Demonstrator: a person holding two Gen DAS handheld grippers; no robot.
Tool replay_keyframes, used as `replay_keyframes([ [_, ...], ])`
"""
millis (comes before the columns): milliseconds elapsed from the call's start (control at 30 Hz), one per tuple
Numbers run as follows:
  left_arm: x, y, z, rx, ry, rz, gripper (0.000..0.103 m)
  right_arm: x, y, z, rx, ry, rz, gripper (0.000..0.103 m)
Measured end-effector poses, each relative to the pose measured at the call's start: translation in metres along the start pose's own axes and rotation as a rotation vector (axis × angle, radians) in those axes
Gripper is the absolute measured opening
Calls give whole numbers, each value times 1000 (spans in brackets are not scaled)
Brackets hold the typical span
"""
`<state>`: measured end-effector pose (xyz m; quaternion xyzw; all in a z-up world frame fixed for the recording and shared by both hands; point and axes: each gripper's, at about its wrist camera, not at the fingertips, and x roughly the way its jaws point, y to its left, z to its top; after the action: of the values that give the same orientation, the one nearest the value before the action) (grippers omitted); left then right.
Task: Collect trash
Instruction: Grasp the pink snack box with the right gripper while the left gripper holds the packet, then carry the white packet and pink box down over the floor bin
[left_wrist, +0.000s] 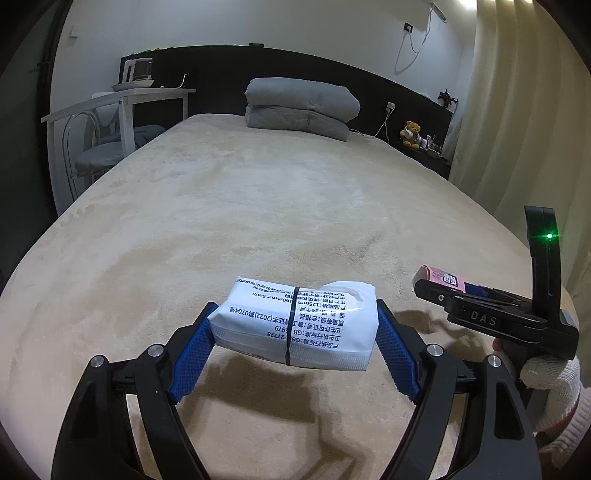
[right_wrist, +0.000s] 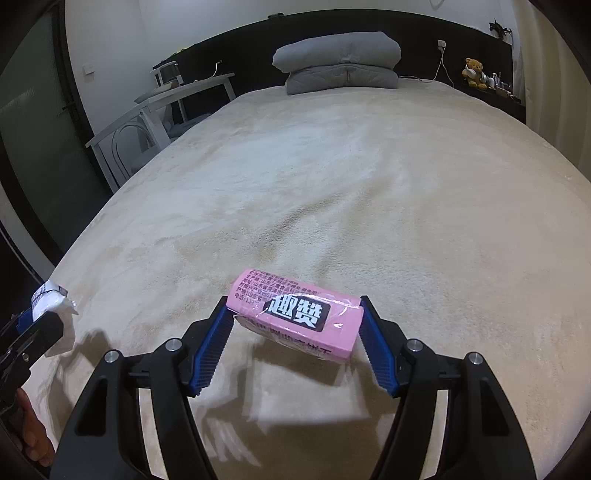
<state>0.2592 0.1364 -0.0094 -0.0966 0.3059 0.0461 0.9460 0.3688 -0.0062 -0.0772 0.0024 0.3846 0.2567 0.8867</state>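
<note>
A white tissue pack (left_wrist: 291, 325) with blue print and a black band hangs just above the beige bed (left_wrist: 258, 206), casting a shadow below. My left gripper (left_wrist: 295, 306) is shut on it, blue pads pressing both ends. A pink snack pack (right_wrist: 299, 314) with a black label is clamped crosswise in my right gripper (right_wrist: 293, 301), also lifted off the bed. In the left wrist view the right gripper (left_wrist: 421, 288) shows at the right with the pink pack (left_wrist: 439, 275) and a gloved hand (left_wrist: 550, 373). In the right wrist view the left gripper (right_wrist: 37, 328) holds the white pack (right_wrist: 48, 297) at the left edge.
A folded grey quilt (left_wrist: 299, 107) lies at the head of the bed against a dark headboard. A white desk (left_wrist: 122, 99) and chair stand to the left. A teddy bear (left_wrist: 412, 133) sits on the far right shelf, beside curtains (left_wrist: 524, 110).
</note>
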Motion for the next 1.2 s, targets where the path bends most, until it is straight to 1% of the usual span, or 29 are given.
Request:
replay_keyframes([
  [300,-28,-29,-7,14,-34,-17,80,-69,-15,-24,-38,-57,-10,67],
  [467,-33,-38,-18,73,-14,3,80,-102,-24,-50,-54,-59,0,67],
  [567,-40,-40,-23,67,-11,8,80,-124,-24,-66,-79,-68,-4,67],
  [700,-61,-52,-32,58,-36,-15,80,-150,-24,-89,-95,-78,8,67],
  [867,-94,-75,-53,45,-75,-58,80,-180,-23,-116,-107,-84,28,67],
  [1033,-118,-89,-81,20,-76,-93,80,-210,-27,-143,-100,-92,45,67],
  [1200,-135,-105,-105,28,-66,-124,80,-234,-38,-171,-80,-83,56,67],
])
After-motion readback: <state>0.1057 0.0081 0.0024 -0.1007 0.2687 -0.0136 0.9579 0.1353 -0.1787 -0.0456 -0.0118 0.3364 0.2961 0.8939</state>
